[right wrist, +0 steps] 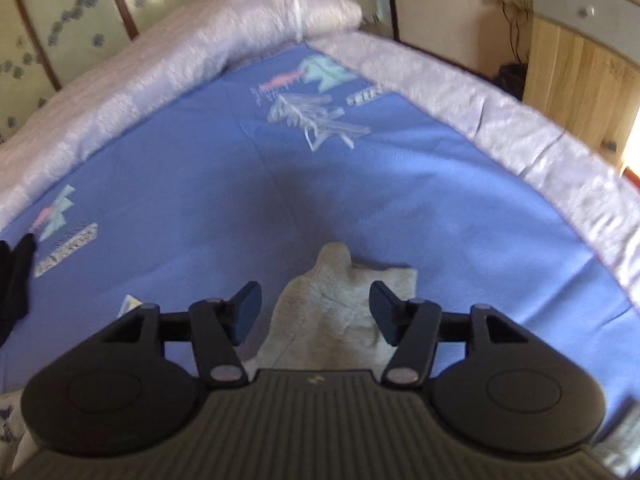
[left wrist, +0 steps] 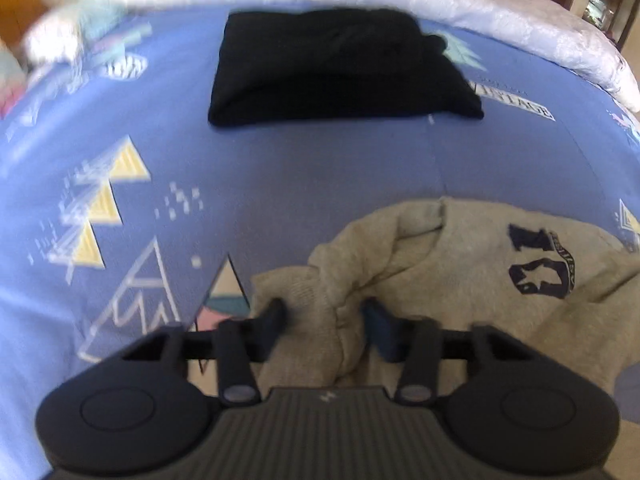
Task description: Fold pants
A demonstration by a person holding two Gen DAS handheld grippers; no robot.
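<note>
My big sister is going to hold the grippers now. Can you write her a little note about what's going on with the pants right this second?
Left hand-held gripper: open, jaws either side of a bunched fold of the grey pants; not clamped yet.
Right hand-held gripper: open, jaws around another end of the grey pants, which lies between them.
The grey pants lie crumpled on the blue bedsheet, printed logo showing.
Black garment: already folded, farther back on the bed.
Done: nothing visible on the grey pair.
Left: probably close both grippers, spread the pants flat, then fold.
</note>
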